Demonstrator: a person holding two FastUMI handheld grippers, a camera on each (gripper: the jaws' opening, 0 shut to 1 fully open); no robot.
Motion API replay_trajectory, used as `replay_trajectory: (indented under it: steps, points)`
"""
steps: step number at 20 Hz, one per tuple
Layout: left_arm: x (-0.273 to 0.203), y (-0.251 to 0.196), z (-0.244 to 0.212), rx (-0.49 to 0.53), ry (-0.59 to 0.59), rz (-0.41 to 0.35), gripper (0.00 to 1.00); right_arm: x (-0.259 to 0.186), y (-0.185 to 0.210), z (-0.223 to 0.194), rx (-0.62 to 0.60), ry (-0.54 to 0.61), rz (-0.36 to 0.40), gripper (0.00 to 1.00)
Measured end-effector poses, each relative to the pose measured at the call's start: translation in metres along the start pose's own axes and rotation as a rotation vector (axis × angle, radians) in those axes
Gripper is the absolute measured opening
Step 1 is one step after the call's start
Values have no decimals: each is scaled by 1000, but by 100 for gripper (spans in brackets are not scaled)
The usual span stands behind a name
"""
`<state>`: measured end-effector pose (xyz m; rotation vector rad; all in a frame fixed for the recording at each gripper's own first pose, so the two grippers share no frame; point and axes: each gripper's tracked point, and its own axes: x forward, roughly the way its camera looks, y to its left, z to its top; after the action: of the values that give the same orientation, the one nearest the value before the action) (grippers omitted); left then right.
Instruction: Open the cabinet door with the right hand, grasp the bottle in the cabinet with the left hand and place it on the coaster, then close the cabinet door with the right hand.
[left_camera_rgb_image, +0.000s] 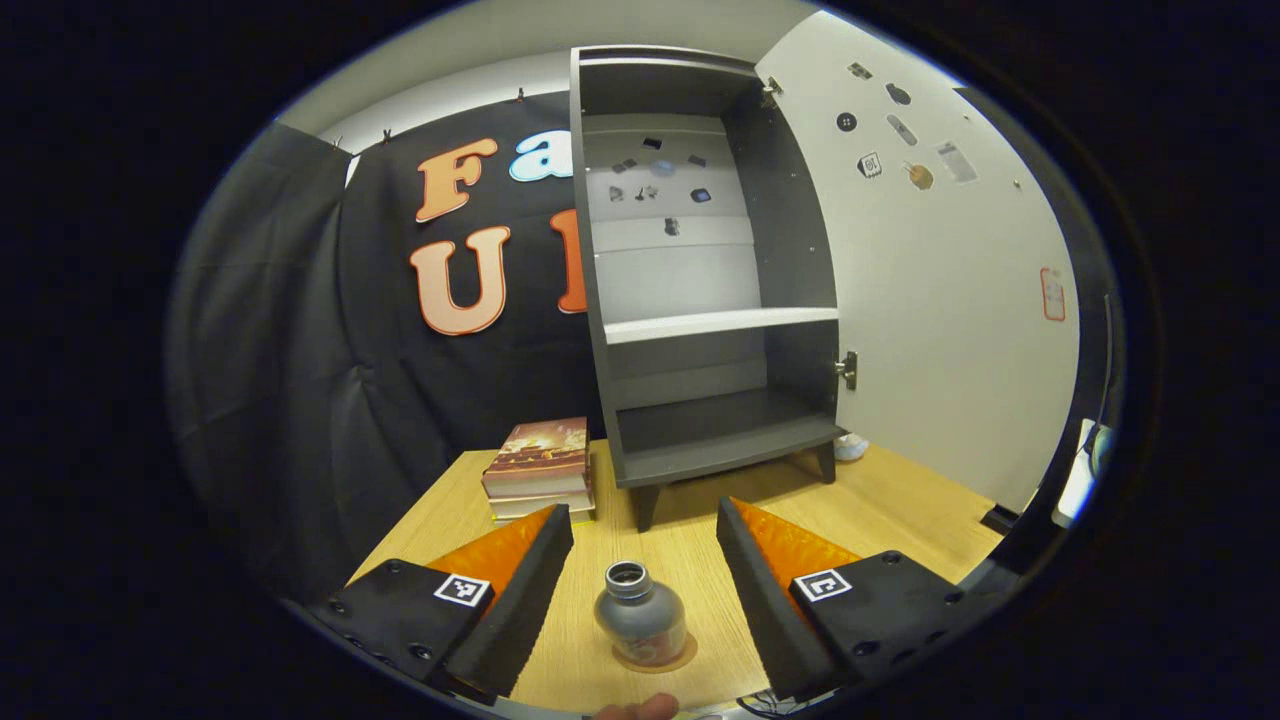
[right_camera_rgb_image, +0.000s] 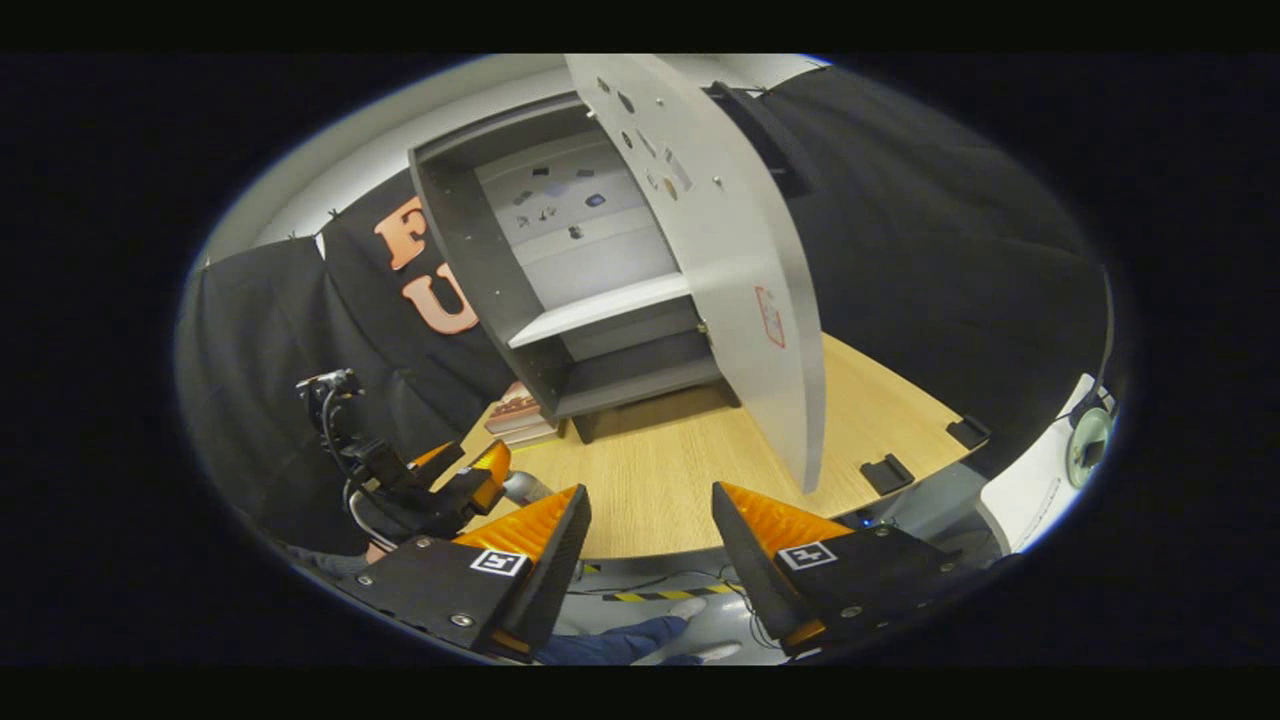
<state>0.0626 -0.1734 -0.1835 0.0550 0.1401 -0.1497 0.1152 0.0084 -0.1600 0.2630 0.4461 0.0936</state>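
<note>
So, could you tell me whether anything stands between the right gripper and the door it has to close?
Nothing visible does. The right gripper is open, and the door hangs wide open just ahead, with only bare table between them.

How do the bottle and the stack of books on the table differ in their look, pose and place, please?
The bottle is round, grey and upright; the books are flat, boxy and stacked, with a reddish picture cover on top. The bottle stands on a round coaster between the open fingers of the left gripper; the books lie straight on the table, beside the cabinet. Both rest on the table, outside the cabinet.
</note>
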Motion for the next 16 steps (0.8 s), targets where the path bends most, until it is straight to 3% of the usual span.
replay_trajectory:
  steps: [6,11,16]
  points:
    - [-15,-10,69,-3,-77,-21,95,-32,-29,67,-3,-172,-6,77]
    - [-25,-13,108,33,-120,-37,95,-49,-69,142,-89,-297,-36,77]
    - [-31,-12,115,24,-101,-2,95,-40,-97,207,-122,-371,-40,77]
